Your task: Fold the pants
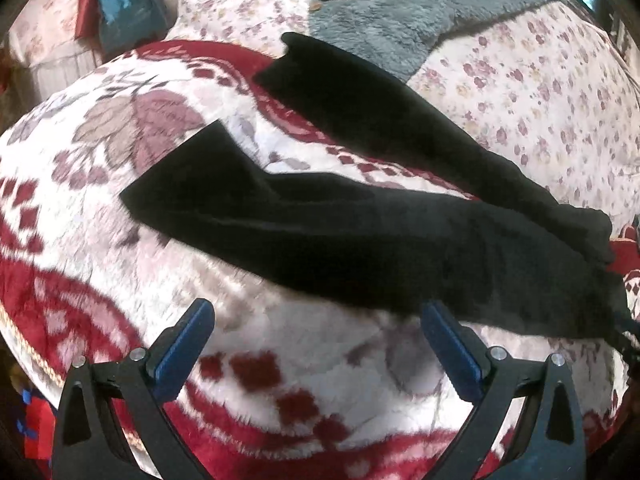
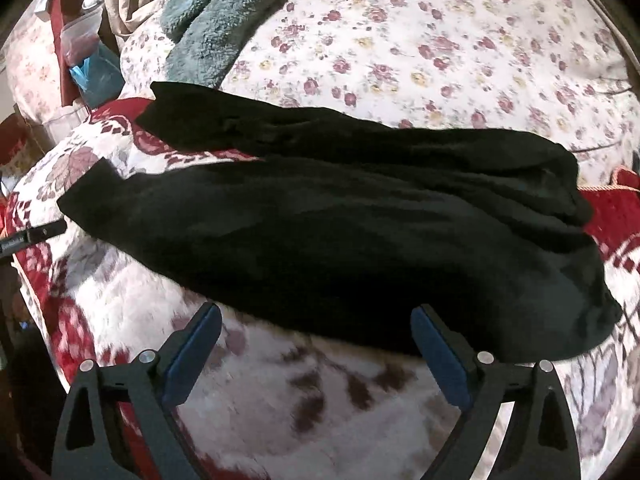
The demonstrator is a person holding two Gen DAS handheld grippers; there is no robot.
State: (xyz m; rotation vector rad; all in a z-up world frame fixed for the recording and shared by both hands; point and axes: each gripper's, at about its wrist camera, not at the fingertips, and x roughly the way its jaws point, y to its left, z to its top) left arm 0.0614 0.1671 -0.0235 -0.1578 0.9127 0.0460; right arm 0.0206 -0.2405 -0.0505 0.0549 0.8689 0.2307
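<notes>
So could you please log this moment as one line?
black pants unfolded on blanket | left gripper open | right gripper open

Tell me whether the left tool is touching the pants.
Cannot tell. In the left wrist view the open left tool has one fingertip overlapping the pants edge, with no visible gap or clear contact.

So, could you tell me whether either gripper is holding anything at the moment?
Nothing is held: the left gripper and right gripper are open beside the black pants.
</notes>
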